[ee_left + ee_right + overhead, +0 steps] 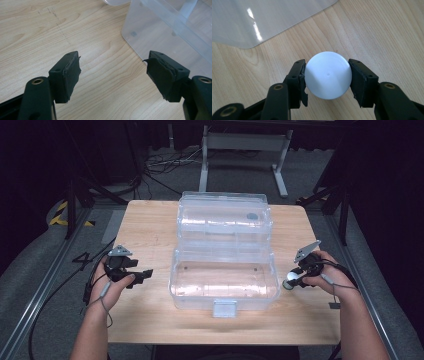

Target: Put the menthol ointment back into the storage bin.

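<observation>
A clear plastic box (223, 292) lies open in the middle of the wooden table (145, 227), its lid (225, 217) folded back behind it. My right gripper (295, 279) sits just right of the box, and its pads press on both sides of a white ball (328, 75) close above the tabletop. The ball (290, 279) is small and pale in the high view. Left of the box, my left gripper (144, 275) points toward it. Its jaws stand wide apart in the left gripper view (113, 56), with only bare wood between them.
A grey latch (224, 308) juts from the box's front wall toward the near table edge. A corner of the box (160, 32) lies ahead and right of the left jaws. Cables (165, 162) and a metal frame (245, 150) stand on the floor beyond the table.
</observation>
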Available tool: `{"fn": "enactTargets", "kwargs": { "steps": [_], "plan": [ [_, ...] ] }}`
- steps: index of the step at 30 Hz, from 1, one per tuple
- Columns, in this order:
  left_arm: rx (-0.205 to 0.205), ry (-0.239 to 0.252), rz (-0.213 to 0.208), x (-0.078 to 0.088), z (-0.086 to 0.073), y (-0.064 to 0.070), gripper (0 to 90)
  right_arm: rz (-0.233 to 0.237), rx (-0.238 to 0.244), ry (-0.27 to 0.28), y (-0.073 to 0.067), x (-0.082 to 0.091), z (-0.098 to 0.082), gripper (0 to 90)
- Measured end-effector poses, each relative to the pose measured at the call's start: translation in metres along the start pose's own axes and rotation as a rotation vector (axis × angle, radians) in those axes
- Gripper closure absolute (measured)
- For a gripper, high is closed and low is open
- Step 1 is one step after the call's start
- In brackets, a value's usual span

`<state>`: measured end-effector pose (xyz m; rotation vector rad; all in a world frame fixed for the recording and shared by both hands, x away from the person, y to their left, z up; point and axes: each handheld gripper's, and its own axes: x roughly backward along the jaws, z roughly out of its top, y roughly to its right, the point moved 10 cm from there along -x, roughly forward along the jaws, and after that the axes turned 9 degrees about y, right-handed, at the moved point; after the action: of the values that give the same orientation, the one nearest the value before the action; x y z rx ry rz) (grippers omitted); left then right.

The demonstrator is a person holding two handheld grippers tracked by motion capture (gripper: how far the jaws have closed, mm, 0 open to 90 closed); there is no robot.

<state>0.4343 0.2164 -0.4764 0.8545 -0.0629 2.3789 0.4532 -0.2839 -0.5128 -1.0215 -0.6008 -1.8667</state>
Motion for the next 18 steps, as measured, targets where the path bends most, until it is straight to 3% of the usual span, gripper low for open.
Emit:
{"fn": "enactTargets", "kwargs": {
  "steps": [9,18],
  "plan": [
    [-0.001,-0.002,-0.004,0.0,0.0,0.0,27.4,-0.001,-0.012,0.013,0.0,0.004,0.001,50.7],
    [0.008,0.0,0.002,0.0,0.001,0.0,27.4,0.027,0.016,0.053,-0.008,0.017,0.014,50.8]
  ]
}}
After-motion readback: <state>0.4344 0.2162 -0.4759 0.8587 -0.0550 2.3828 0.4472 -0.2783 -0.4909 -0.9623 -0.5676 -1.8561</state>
